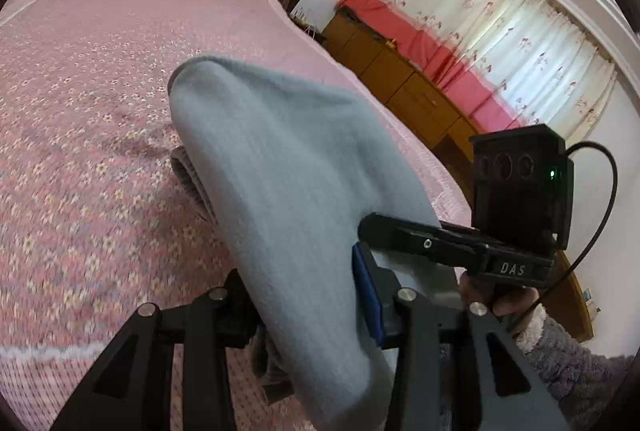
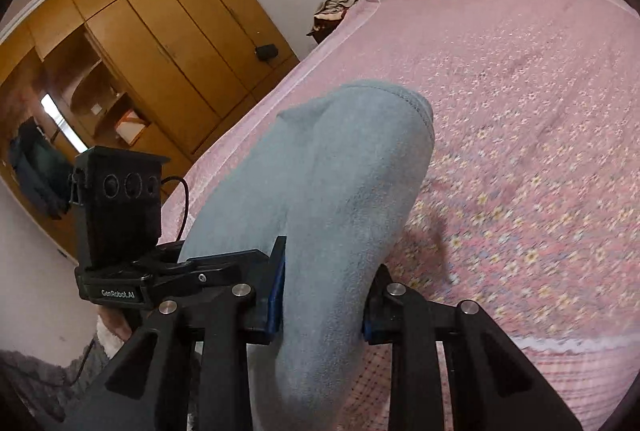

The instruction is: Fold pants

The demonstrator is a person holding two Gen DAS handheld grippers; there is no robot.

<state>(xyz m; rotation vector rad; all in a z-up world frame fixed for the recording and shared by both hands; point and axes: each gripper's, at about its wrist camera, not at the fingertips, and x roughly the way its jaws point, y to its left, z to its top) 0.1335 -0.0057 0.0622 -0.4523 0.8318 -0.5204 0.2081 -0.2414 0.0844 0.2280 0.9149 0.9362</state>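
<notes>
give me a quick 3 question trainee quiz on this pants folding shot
1. True or false: both grippers are shut on the grey fleece pants.
2. What covers the bed?
A. plain white sheet
B. pink floral bedspread
C. green blanket
3. In the right wrist view, what wooden furniture stands to the left of the bed?

Key
1. True: the left gripper and right gripper each clamp the cloth between their fingers.
2. B, the pink floral bedspread.
3. A brown wooden wardrobe.

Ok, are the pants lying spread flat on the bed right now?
No. The pants hang bunched, clamped in the left gripper and the right gripper above the bed.
</notes>
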